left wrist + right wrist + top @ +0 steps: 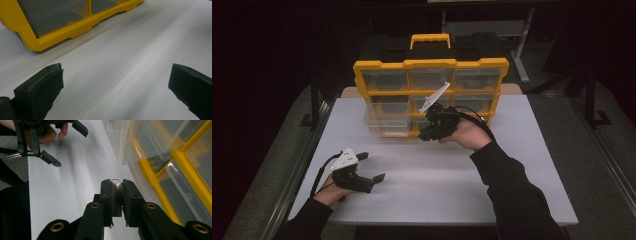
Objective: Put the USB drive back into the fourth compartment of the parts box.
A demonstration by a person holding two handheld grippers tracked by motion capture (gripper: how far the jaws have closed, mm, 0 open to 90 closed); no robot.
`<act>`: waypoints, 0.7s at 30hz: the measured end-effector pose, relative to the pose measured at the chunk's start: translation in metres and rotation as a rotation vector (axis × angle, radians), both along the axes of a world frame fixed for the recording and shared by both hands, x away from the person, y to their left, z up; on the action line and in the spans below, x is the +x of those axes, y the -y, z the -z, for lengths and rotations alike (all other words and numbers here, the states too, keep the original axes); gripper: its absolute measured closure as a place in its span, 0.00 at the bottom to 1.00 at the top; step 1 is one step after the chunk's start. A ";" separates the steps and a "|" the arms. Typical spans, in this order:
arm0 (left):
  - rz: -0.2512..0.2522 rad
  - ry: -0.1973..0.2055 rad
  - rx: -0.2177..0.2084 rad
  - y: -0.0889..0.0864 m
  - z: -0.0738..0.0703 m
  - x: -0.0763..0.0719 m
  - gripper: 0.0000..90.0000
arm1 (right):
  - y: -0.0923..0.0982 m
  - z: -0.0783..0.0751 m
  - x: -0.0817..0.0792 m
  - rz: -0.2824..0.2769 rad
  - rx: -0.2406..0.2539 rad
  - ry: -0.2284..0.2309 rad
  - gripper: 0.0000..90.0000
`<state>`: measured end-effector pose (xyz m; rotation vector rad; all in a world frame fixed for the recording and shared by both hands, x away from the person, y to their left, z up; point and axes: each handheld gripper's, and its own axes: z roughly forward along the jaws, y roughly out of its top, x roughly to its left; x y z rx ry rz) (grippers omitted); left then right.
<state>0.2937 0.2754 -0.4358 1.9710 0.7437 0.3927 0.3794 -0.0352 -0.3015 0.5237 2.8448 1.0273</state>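
While right gripper (116, 185) pinches half-hidden metal piece (117, 195), left gripper (115, 85) gapes empty.

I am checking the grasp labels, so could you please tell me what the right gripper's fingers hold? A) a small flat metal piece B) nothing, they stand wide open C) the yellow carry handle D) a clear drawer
A: in the right gripper view the right gripper has its fingers closed on a small flat metal piece, beside the yellow organizer.
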 end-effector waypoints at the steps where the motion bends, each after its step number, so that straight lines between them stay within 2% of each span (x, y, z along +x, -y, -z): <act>1: 0.000 0.000 0.000 0.000 0.000 0.000 0.00 | 0.000 -0.002 0.001 0.001 0.000 0.001 0.87; 21: 0.002 -0.003 0.002 0.000 0.000 0.000 0.00 | -0.009 -0.043 0.012 0.010 0.026 0.057 0.87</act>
